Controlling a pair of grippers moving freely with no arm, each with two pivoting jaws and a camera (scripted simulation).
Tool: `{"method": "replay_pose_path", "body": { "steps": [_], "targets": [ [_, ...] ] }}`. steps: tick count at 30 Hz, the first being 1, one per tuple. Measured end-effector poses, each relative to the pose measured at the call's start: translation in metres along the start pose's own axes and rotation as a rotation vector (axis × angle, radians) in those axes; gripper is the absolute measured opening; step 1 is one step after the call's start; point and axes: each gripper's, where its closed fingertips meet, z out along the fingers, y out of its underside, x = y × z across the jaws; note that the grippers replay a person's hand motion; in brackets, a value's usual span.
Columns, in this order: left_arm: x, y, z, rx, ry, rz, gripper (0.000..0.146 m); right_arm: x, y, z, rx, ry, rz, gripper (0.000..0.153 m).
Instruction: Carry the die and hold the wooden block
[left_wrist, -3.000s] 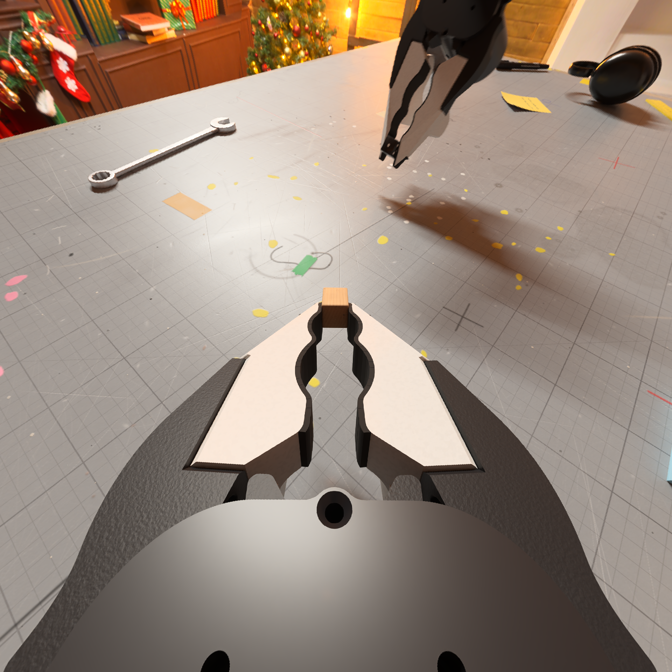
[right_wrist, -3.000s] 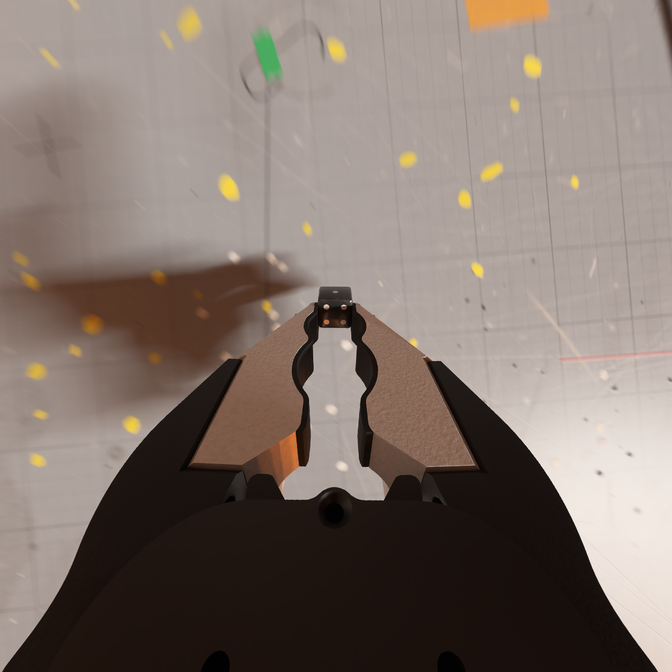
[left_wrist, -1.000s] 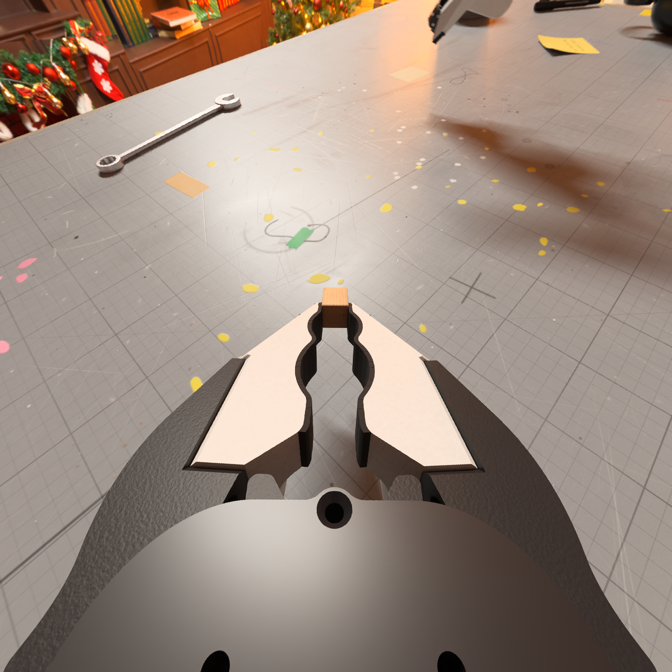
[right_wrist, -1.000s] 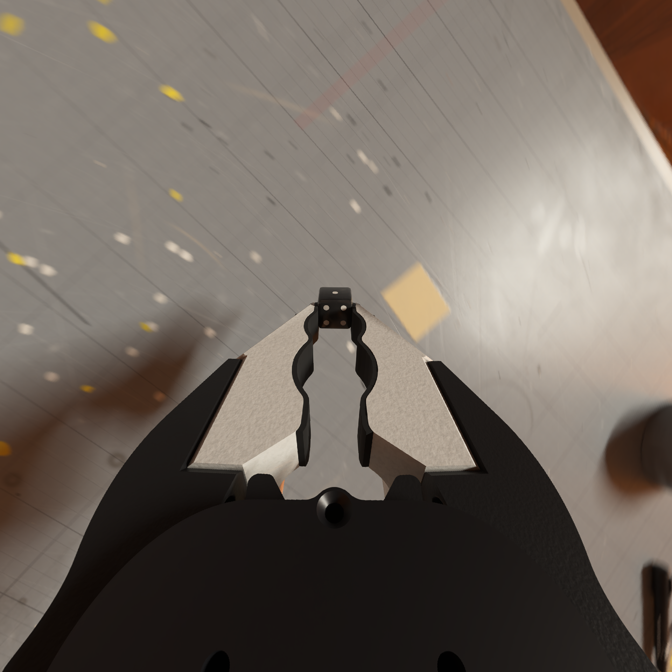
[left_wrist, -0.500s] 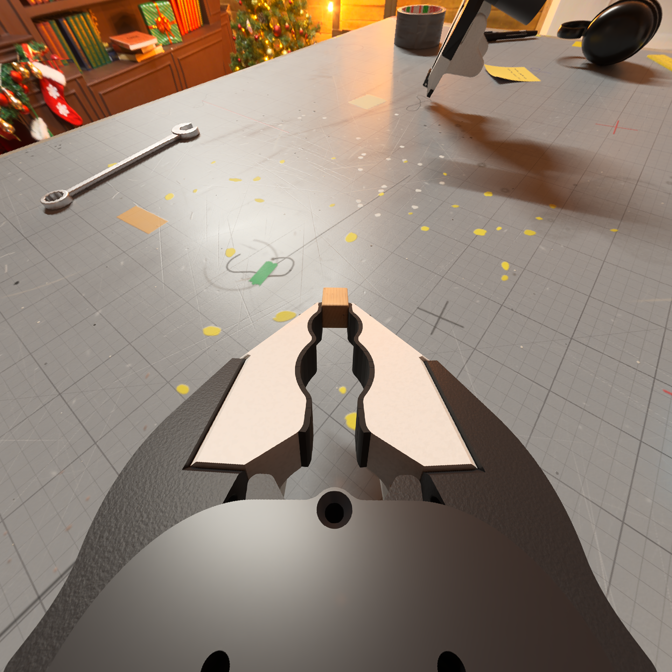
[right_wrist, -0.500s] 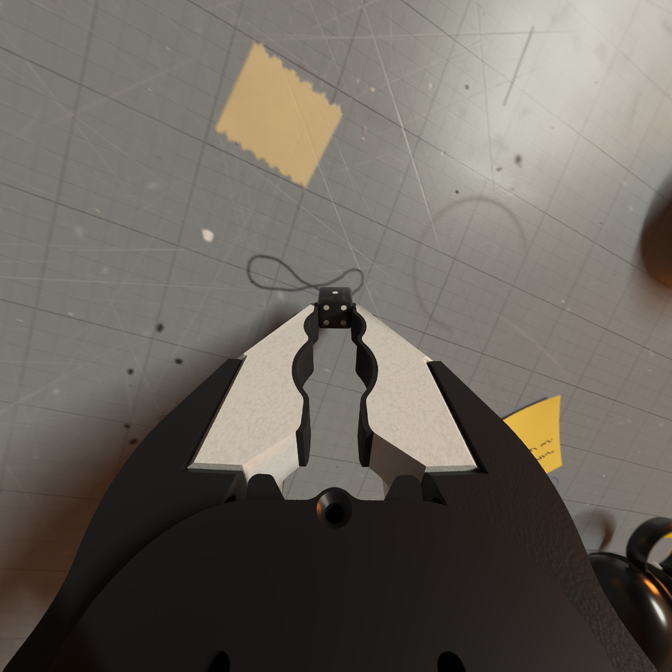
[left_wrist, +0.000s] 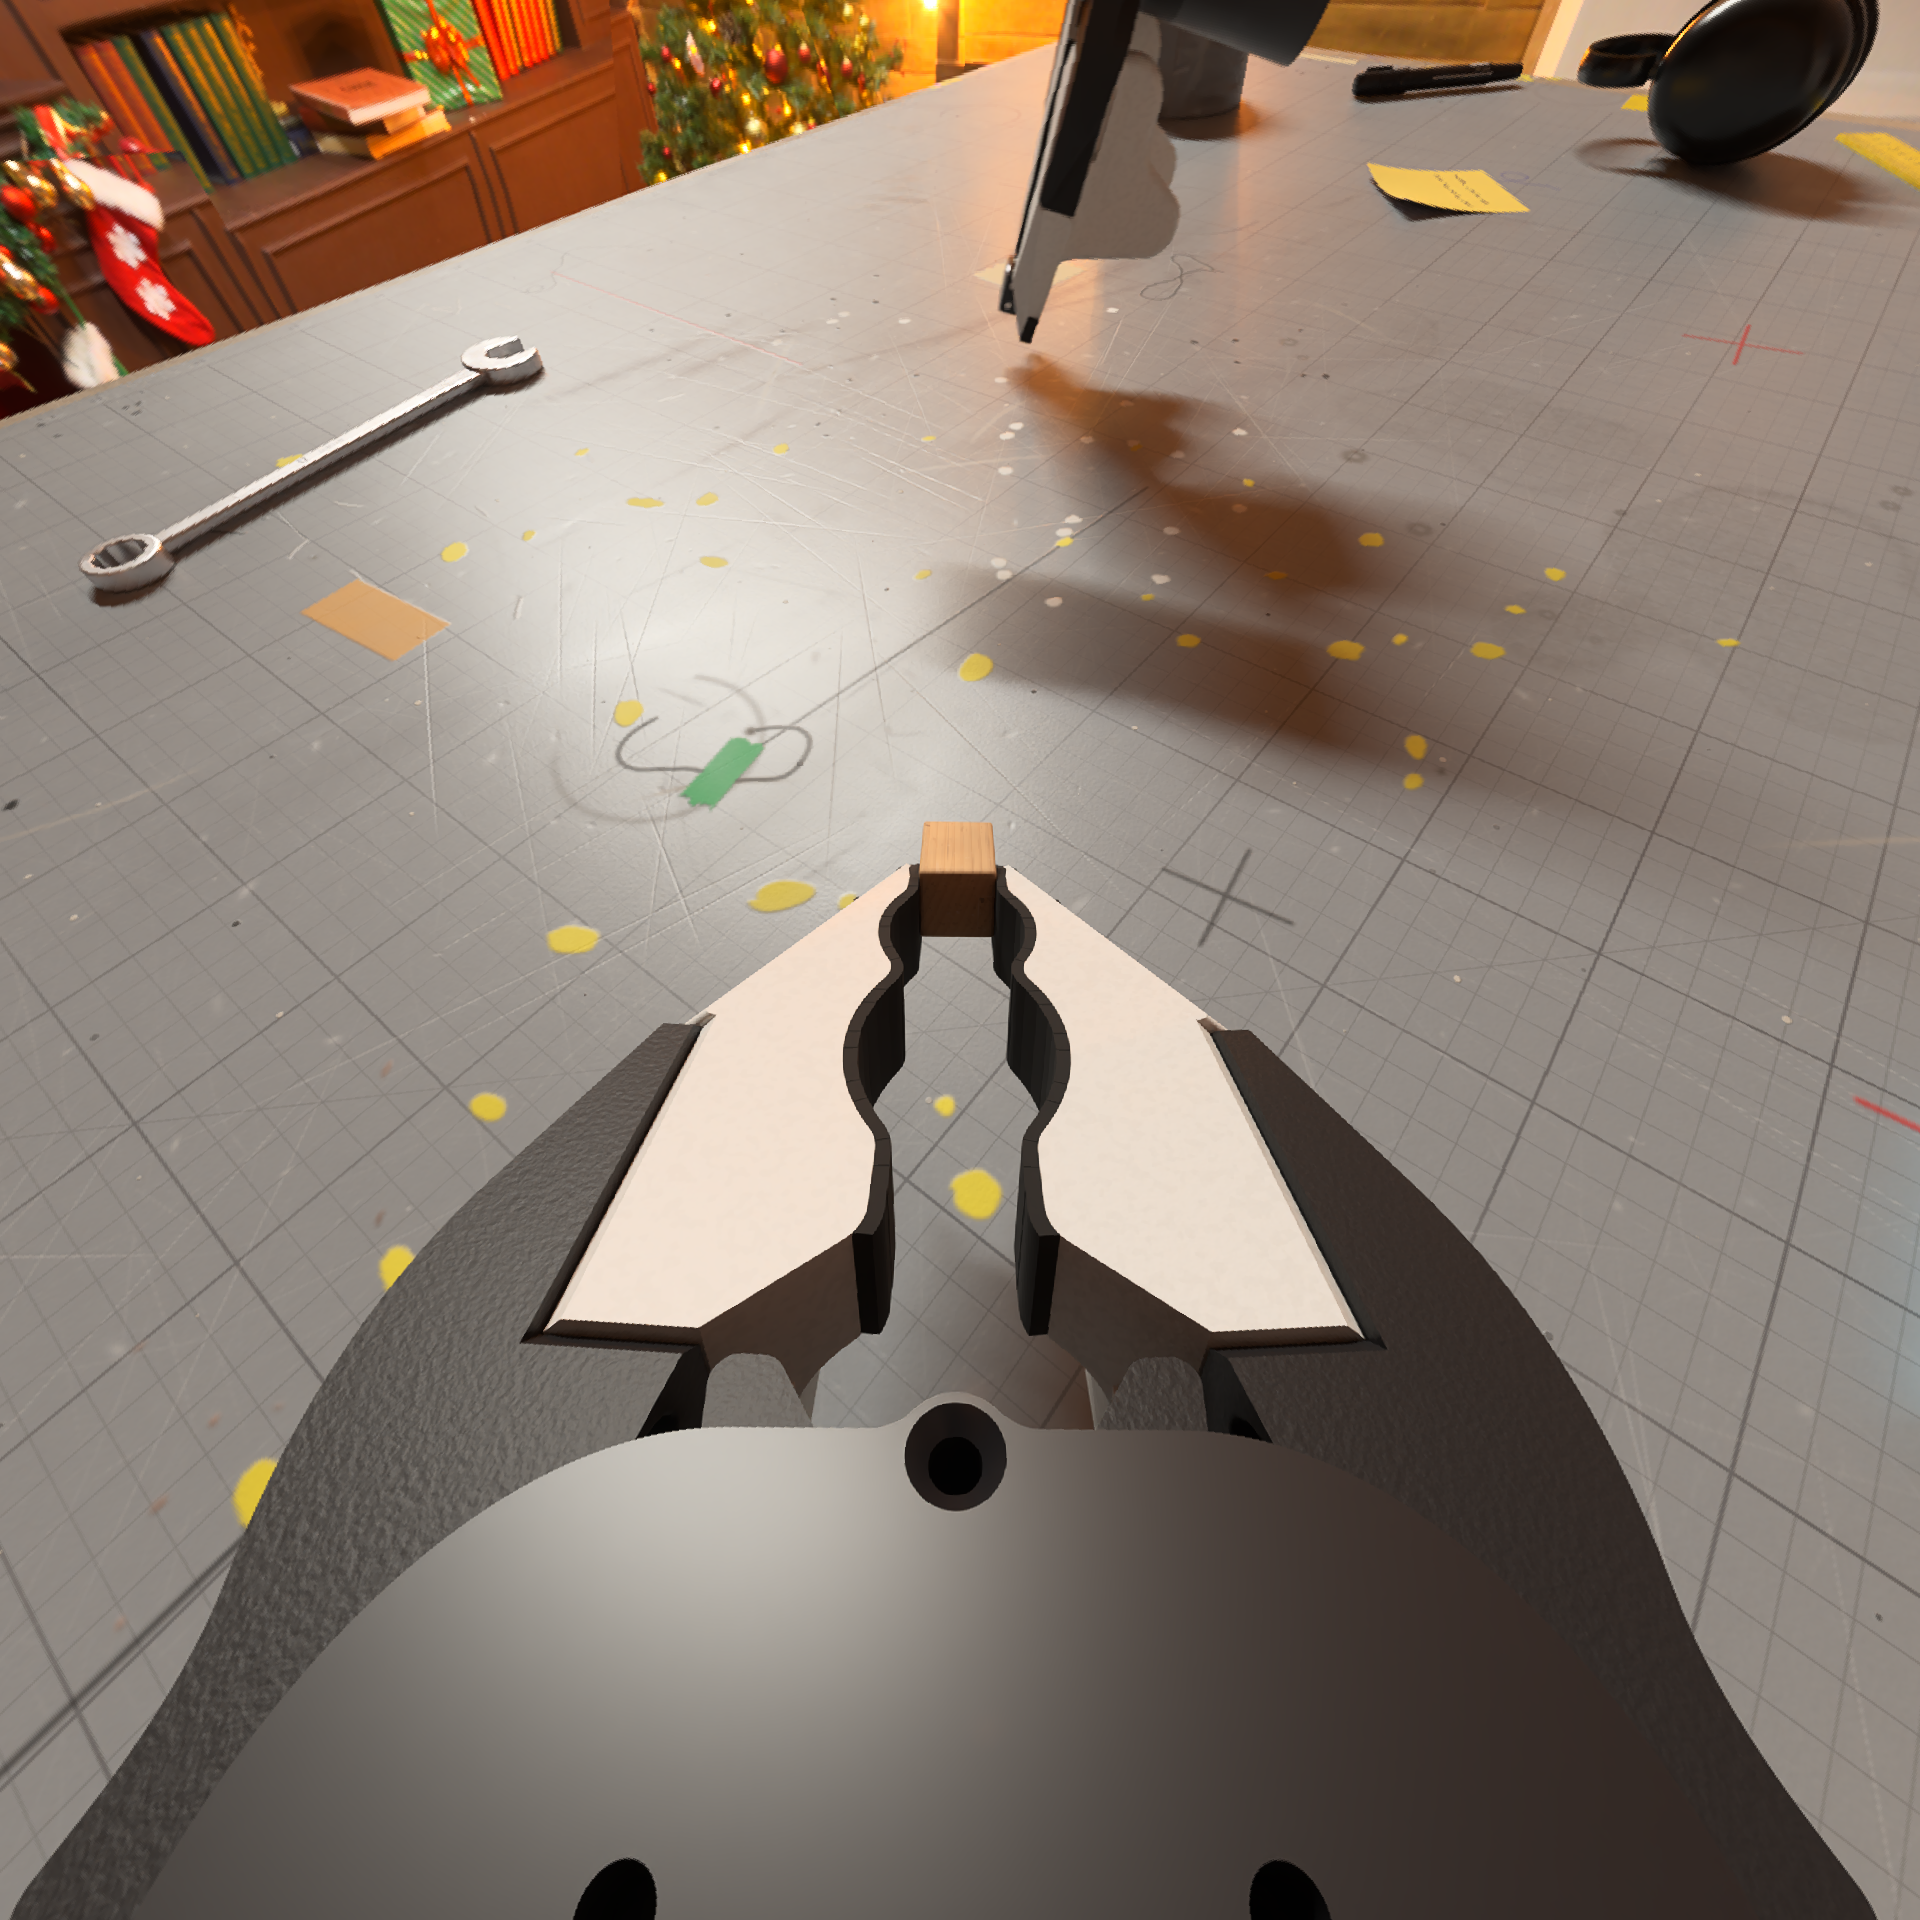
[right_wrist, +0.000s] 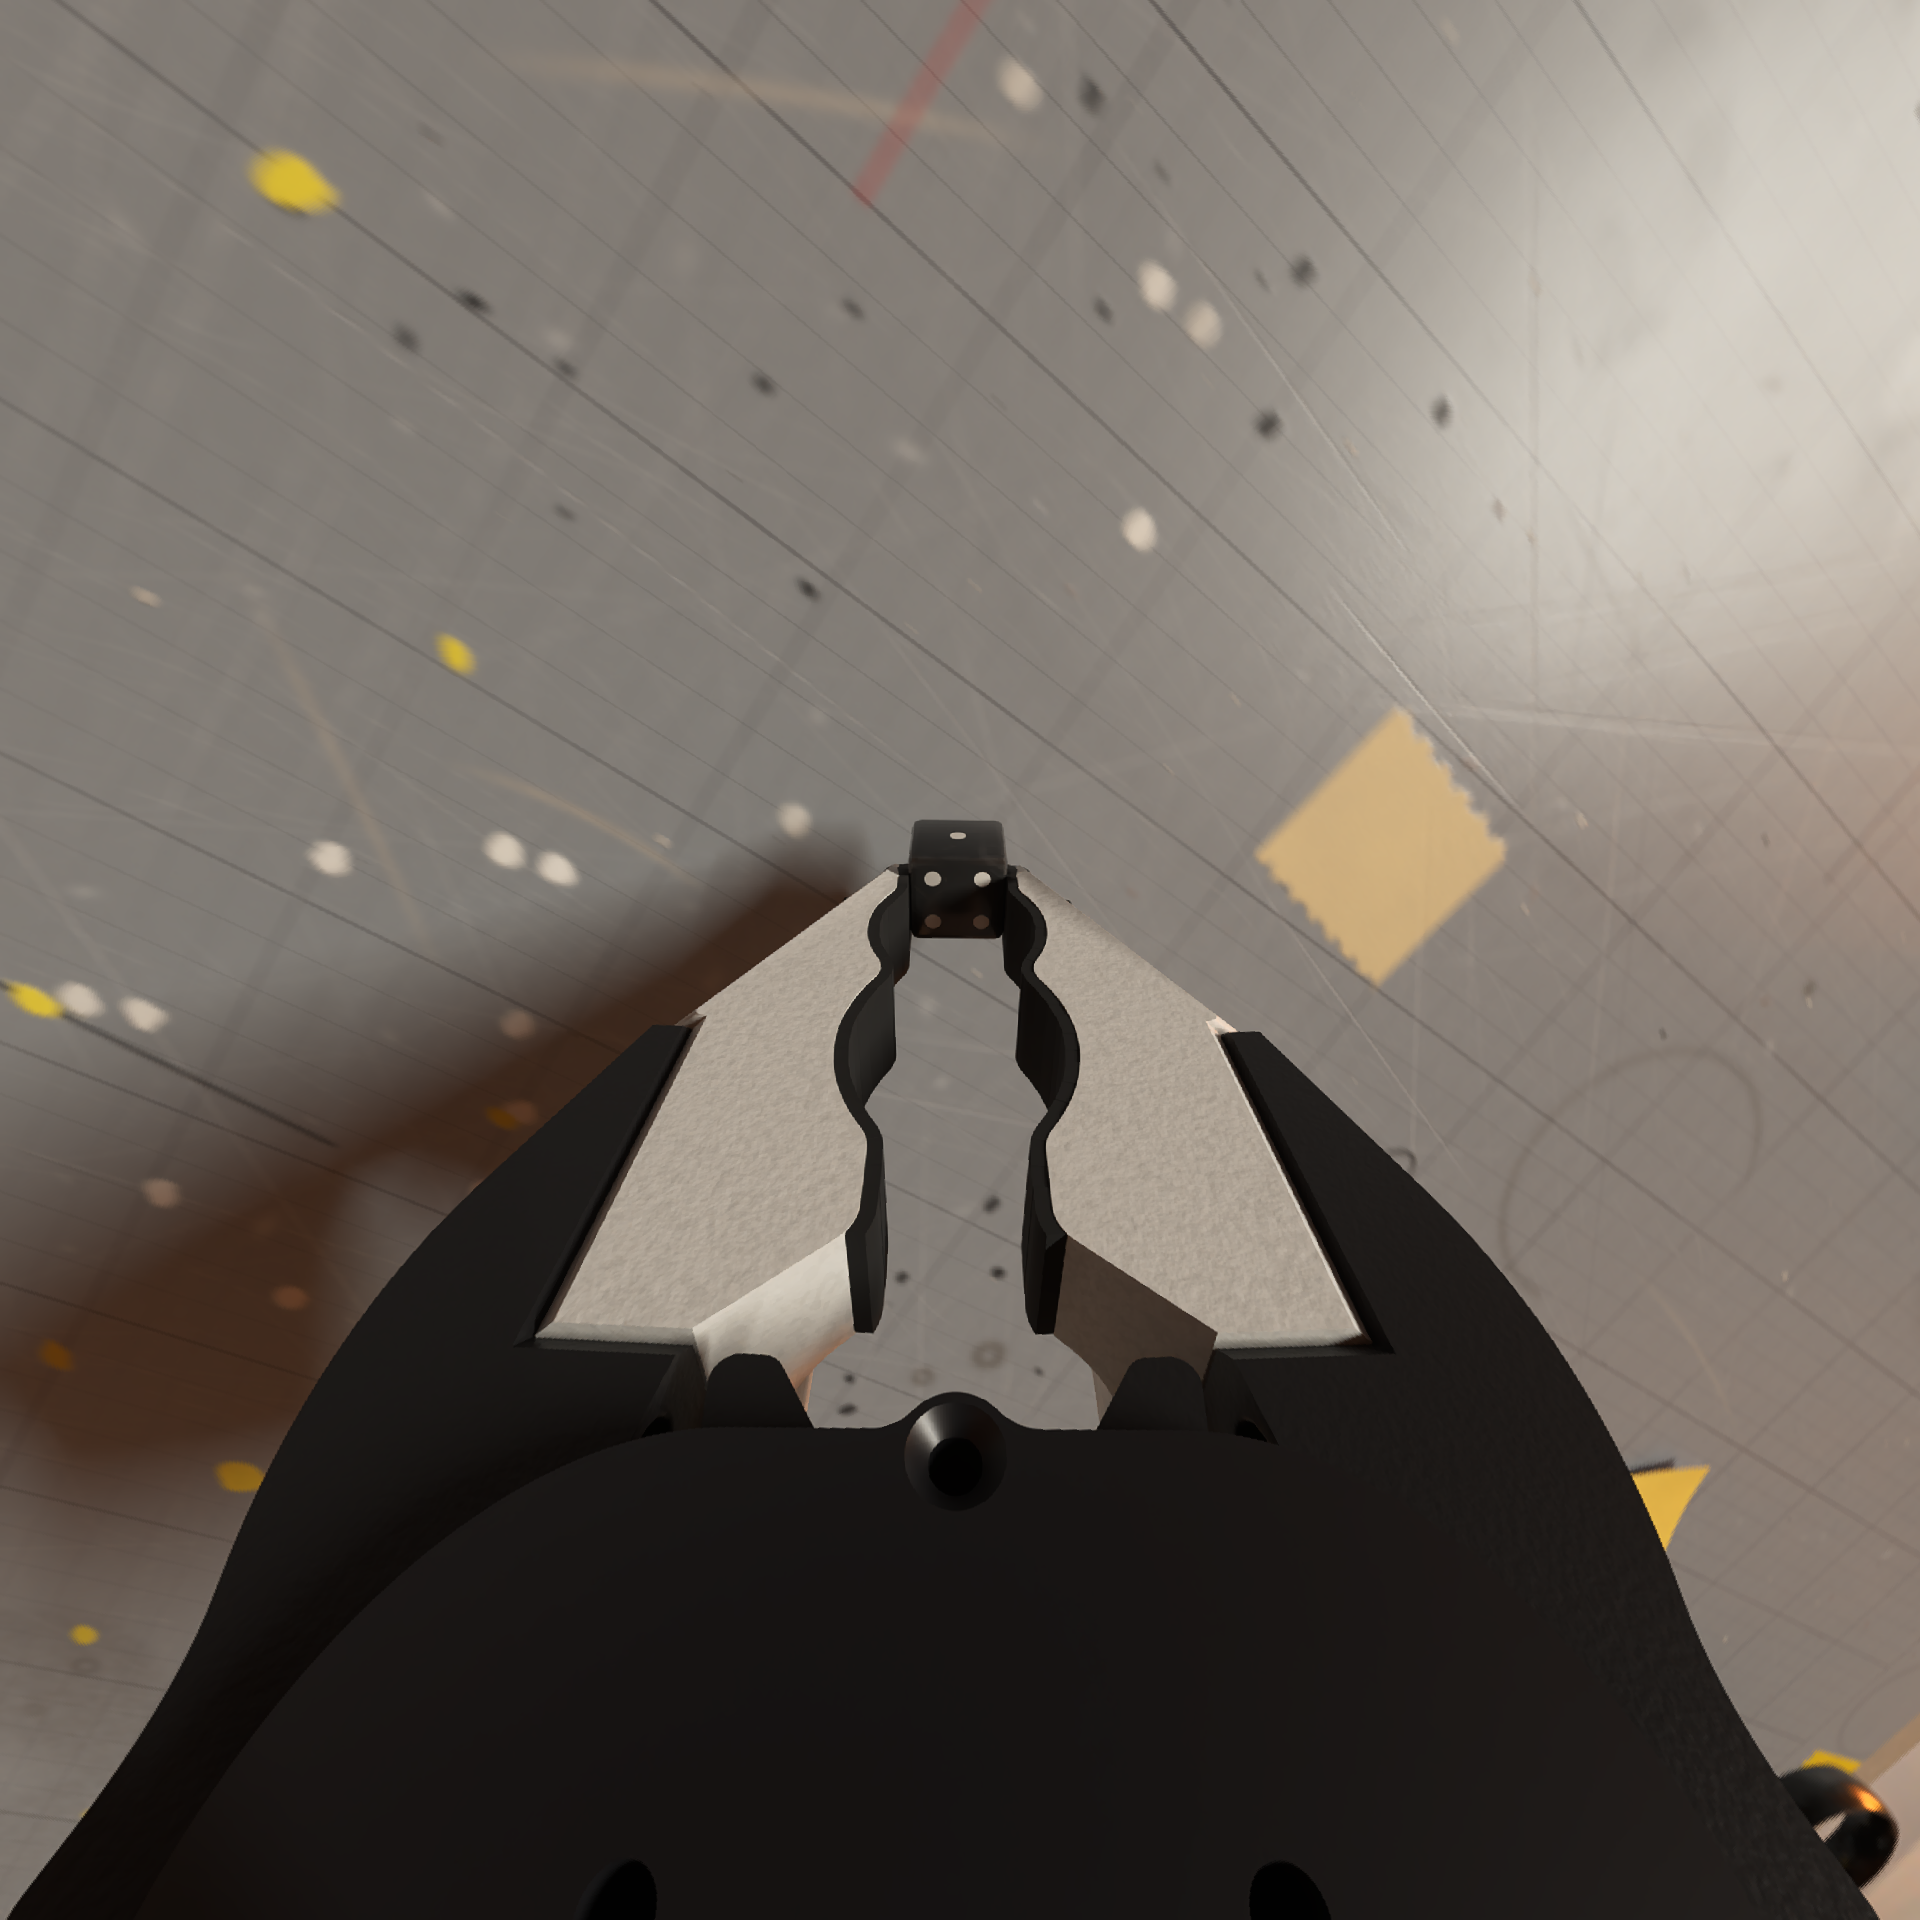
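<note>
Wooden block (left_wrist: 957, 891), die (right_wrist: 958, 891) both gripped

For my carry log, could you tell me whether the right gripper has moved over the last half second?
Yes. The right gripper has come nearer and lower, now fronting the tan tape patch.

A steel wrench (left_wrist: 312, 464) lies on the grey mat (left_wrist: 1558, 935) near tan tape (left_wrist: 374, 618).

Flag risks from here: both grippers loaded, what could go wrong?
1. The black die sits only at the very tips of the right gripper, high above the mat; a quick swing could probably flick it out.
2. The wooden block is likewise pinched just at the left gripper tips, so it may twist or slip.
</note>
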Motion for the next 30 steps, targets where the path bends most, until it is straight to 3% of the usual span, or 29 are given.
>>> {"method": "replay_pose_path", "body": {
  "steps": [9,13,17,20,24,27,30],
  "targets": [
    [-0.003,0.006,-0.006,0.003,-0.012,-0.024,0.012,-0.062,-0.044,-0.003,0.066,-0.047,-0.164,0.016],
    [-0.004,0.008,-0.009,0.002,-0.017,-0.027,0.012,-0.027,-0.051,-0.011,0.117,0.072,-0.123,0.016],
    [-0.005,0.01,-0.014,0.003,-0.028,-0.027,0.012,0.01,-0.036,0.004,0.02,0.098,-0.024,0.016],
    [-0.008,0.01,-0.018,0.016,-0.045,-0.037,0.012,0.004,-0.038,0.01,0.012,0.056,-0.02,0.016],
    [-0.01,0.012,-0.02,0.021,-0.049,-0.056,0.012,-0.033,-0.053,0.005,0.008,-0.103,-0.162,0.016],
    [-0.011,0.013,-0.022,0.014,-0.06,-0.046,0.012,-0.004,-0.067,0.0,0.018,0.063,-0.165,0.016],
    [-0.012,0.012,-0.027,0.025,-0.066,-0.048,0.012,0.019,-0.068,0.01,-0.03,0.107,-0.113,0.016]
  ]
}}
